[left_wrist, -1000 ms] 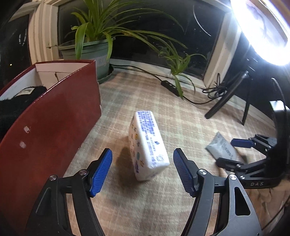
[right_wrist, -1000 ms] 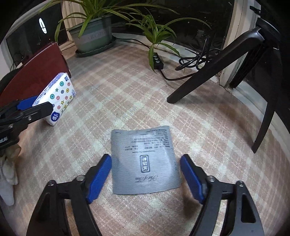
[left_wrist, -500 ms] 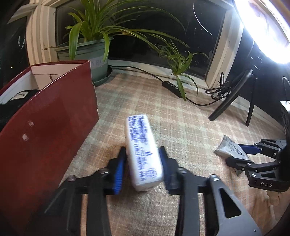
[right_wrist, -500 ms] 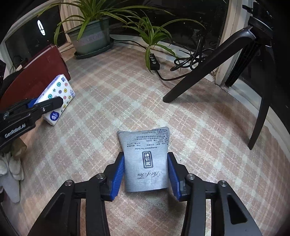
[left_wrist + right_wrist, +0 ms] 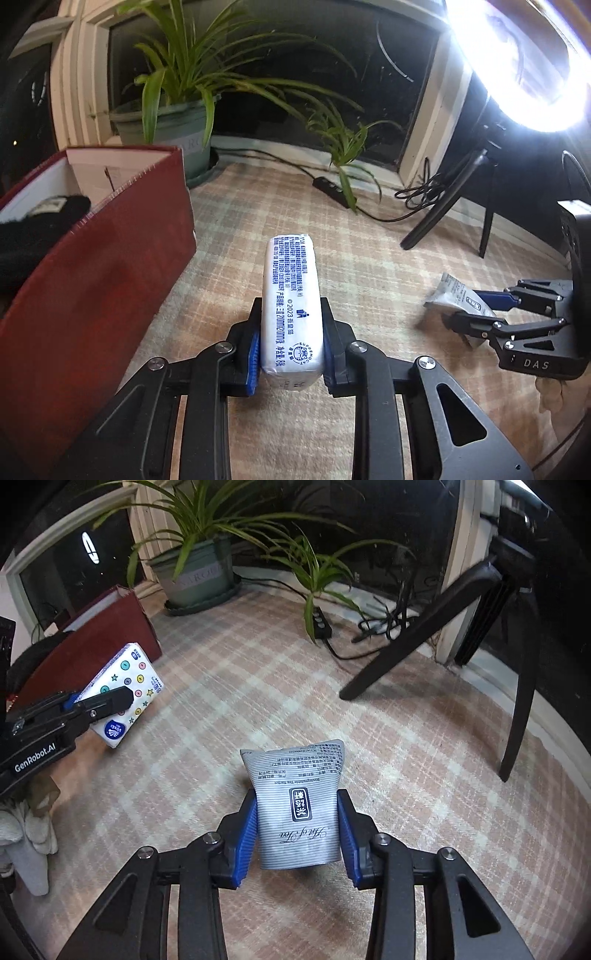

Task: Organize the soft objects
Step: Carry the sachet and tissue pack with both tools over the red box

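I am holding two soft packs at once. My left hand-held gripper is clamping the white tissue pack by its two broad faces, the pack standing on edge with its long axis running straight ahead, away from the fingers. The red box is lying just to the left of that gripper, its near wall alongside the pack and its open top higher than the fingers; something dark and woolly is already sitting inside. So the move I am judging next is a lift and a swing leftward over that wall, and the left arm is plainly the nearer one to the box.

My right hand-held gripper is pinching the grey striped pouch across its width, the pouch bowing between the pads and pointing forward. From there the box is lying well off to the front-left, beyond the other gripper, so this arm is having the longer trip.

Writing I am reading: "©2023" and a round "SUPREME CAT" style seal on the tissue pack's edge, with blue Chinese print; coloured buttons and stars on its face. The pouch is showing "Art of Tea", upside down to me. The grippers are marked "DAS" and "GenRobot.AI". The plant pot lettering is too faint to make out.
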Tool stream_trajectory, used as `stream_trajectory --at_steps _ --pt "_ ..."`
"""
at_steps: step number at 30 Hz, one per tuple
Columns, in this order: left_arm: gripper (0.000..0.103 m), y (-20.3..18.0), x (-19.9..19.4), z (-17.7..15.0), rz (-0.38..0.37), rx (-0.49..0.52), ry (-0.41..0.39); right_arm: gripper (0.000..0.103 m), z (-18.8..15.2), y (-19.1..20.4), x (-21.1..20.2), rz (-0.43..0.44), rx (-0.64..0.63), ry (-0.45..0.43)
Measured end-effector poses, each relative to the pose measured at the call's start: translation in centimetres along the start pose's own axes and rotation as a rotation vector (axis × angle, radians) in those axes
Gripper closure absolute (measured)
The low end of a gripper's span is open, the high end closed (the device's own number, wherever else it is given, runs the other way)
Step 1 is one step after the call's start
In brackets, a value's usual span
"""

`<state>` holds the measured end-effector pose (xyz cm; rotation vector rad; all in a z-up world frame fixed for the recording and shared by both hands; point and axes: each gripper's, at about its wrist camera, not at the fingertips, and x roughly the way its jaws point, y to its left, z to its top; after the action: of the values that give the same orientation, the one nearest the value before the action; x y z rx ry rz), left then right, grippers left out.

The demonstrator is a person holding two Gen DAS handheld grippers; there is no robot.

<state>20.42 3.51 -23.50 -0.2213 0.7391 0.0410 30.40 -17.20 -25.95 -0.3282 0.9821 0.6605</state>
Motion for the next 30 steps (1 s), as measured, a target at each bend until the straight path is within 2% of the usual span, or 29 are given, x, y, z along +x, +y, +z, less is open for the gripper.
stream_trajectory --at_steps 7,15,19,26,30 --pt "0.079 -0.1 -2.8 0.5 -0.026 0.002 -0.035 0.067 1.2 0.9 -2.2 0.035 0.016 -0.049" --pt "0.079 1.3 -8.5 2.0 -0.053 -0.015 -0.093 0.067 5.2 5.9 -6.0 0.126 -0.063 -0.153" --pt "0.079 3.3 -11.3 2.9 -0.053 -0.053 -0.106 0.067 7.6 8.9 -7.1 0.182 -0.095 -0.195" --pt "0.079 8.0 -15.6 3.7 0.016 -0.1 -0.147 0.067 10.4 13.7 -7.6 0.236 -0.154 -0.23" --pt "0.079 10.1 -16.8 4.0 0.058 -0.116 -0.163 0.067 11.6 16.1 -7.6 0.26 -0.18 -0.234"
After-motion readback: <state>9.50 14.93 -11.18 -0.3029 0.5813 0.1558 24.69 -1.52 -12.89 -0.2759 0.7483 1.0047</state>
